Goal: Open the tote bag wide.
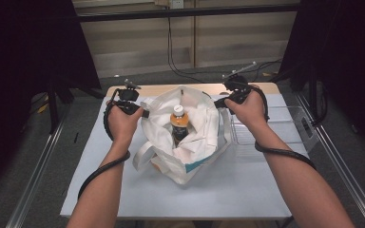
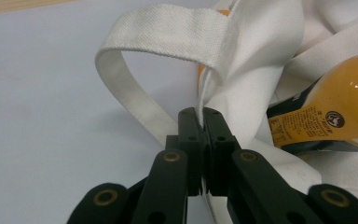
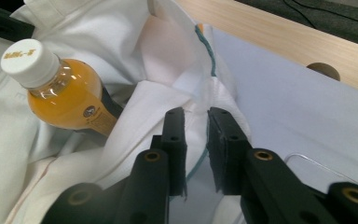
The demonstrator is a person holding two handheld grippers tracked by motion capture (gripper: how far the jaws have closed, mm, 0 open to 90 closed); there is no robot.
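A white cloth tote bag point(image 1: 190, 152) sits mid-table with its mouth spread wide. An orange drink bottle point(image 1: 179, 121) with a white cap stands inside it. My left gripper point(image 1: 142, 113) is at the bag's left rim. In the left gripper view its jaws point(image 2: 204, 112) are shut on the bag's fabric edge just below a looped handle strap point(image 2: 168, 32), with the bottle point(image 2: 340, 107) to the right. My right gripper point(image 1: 217, 102) is at the bag's right rim. Its jaws point(image 3: 196, 114) stand a little apart with the teal-stitched seam between them. The bottle point(image 3: 65, 95) lies to their left.
A clear plastic tray point(image 1: 275, 126) rests on the white sheet point(image 1: 171, 194) right of the bag. The wooden table edge point(image 1: 161, 89) runs behind, with a round hole point(image 3: 324, 70) in it. Black curtains flank the table, and cables lie on the floor beyond.
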